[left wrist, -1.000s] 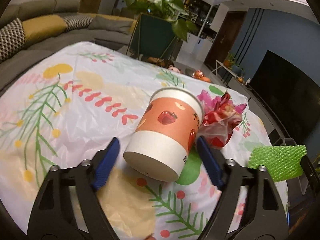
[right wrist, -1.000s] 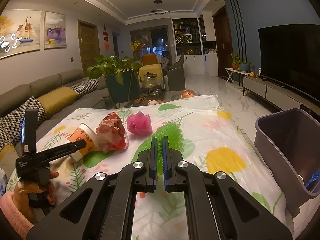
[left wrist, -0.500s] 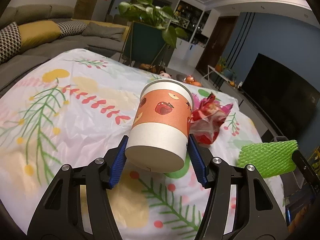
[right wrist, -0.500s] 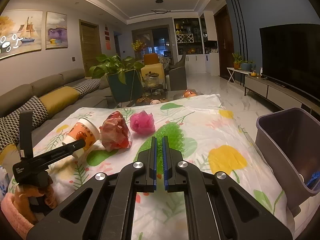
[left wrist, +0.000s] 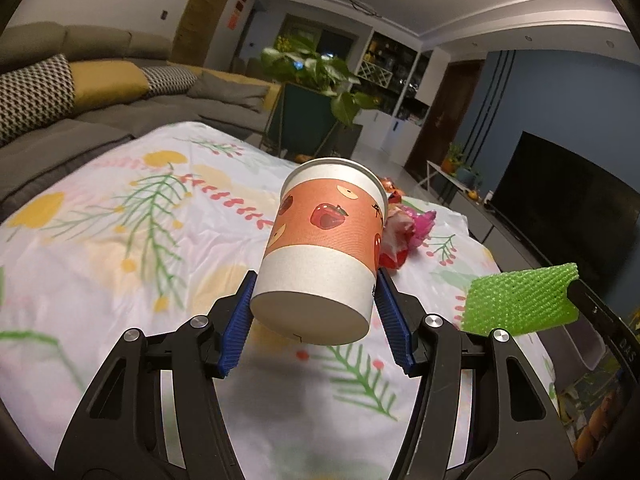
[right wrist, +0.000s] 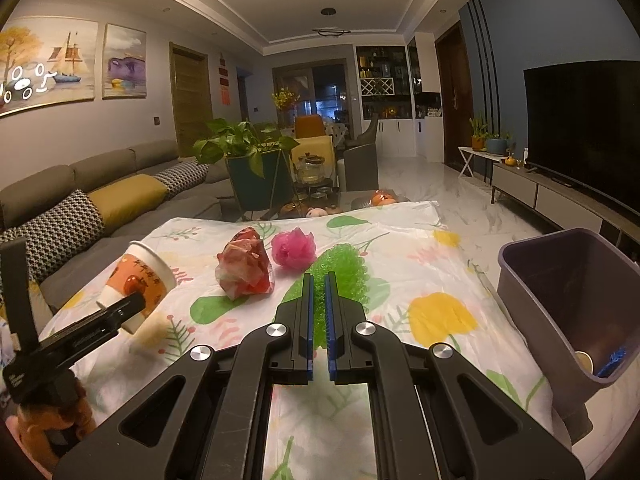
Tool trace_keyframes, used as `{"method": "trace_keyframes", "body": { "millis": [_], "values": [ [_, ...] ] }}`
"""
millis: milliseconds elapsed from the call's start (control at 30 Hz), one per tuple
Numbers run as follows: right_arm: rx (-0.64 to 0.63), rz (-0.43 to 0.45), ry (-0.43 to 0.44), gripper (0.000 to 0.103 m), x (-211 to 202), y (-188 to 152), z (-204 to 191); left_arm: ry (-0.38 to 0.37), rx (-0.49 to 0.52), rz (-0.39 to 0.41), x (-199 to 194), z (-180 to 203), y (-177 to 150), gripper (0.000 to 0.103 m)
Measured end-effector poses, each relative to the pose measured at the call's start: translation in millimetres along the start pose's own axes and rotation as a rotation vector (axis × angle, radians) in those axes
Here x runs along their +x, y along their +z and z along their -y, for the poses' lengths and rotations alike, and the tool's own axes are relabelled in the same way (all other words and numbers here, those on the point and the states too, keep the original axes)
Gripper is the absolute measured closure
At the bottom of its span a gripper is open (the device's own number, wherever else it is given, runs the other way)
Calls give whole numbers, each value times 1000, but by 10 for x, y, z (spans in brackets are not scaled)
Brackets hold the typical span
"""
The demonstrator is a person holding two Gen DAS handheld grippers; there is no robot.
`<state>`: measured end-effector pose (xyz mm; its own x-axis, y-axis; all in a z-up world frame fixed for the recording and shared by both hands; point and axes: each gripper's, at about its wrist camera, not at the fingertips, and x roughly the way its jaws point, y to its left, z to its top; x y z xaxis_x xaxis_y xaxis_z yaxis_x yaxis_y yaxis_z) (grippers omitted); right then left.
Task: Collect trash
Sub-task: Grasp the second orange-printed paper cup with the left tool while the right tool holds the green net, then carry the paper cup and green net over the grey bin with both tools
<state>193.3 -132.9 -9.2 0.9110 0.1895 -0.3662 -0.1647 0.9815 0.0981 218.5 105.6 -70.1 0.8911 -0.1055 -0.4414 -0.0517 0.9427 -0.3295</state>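
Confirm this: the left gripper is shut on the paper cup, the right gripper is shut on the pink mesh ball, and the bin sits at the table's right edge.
One detail is wrong. The right gripper is shut on the green foam net, not the pink mesh ball, which lies on the table; the left wrist view shows the net held. The left gripper does grip the paper cup, and the bin is at the right edge.

1. Dim, warm indoor light in both views; the room sits in a yellowish dusk tone.
2. Recessed ceiling lights (right wrist: 328, 11) give a weak glow overhead.
3. A soft shadow pools under the paper cup (left wrist: 324, 252).
4. Heavy fisheye bending, dark vignette at the corners.
5. The floral cloth (left wrist: 120, 240) smears with blur at the left wrist view's edges.
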Motion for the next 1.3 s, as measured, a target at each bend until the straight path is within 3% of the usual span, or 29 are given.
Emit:
{"method": "trace_keyframes", "body": {
  "millis": [267, 567, 1300],
  "values": [
    [3, 8, 0, 97, -234, -9, 114, -4, 40, 51, -372, 253, -68, 46],
    [-2, 28, -11, 97, -474, 40, 303, -59, 76, 58, -478, 681, -100, 46],
    [13, 106, -185, 97, -834, 255, 1167, -250, 223, 49, -164, 2059, -190, 46]
  ]
}}
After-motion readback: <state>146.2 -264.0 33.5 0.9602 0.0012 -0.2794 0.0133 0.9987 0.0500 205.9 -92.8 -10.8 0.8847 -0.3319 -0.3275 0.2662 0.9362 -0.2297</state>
